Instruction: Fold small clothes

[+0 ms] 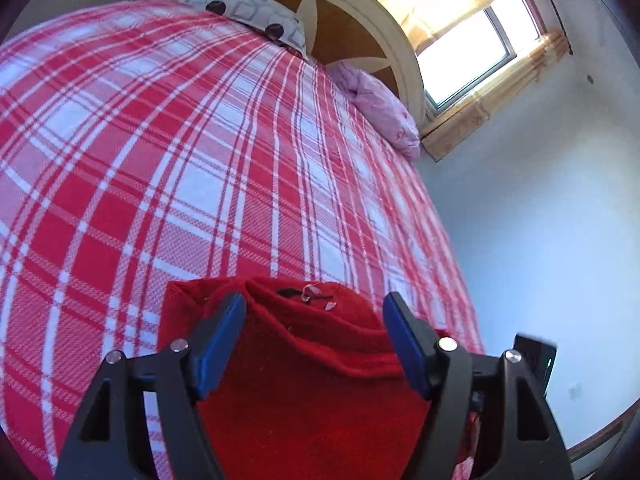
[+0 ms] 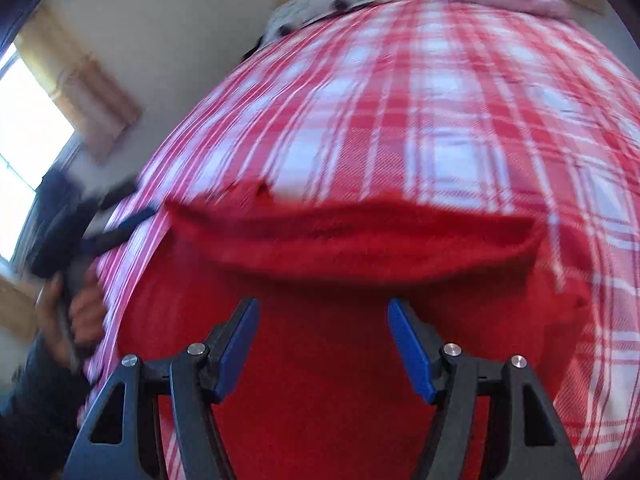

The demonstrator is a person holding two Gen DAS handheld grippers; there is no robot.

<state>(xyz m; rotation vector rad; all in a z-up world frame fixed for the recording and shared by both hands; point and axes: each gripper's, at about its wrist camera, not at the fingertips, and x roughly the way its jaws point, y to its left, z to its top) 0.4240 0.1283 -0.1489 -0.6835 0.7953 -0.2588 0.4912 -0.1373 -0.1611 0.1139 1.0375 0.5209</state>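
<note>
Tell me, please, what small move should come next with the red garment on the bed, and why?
Probably lower both open claws onto the nearest fold edge and pinch it. The left claw and right claw hover over the red garment without gripping it, and it lies only partly folded, ridged, on the plaid bedspread.

No legible text (anywhere)

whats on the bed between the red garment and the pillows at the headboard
Only bare red and white plaid bedspread between the red knit garment and the grey patterned pillow; left wrist view shows it.
</note>
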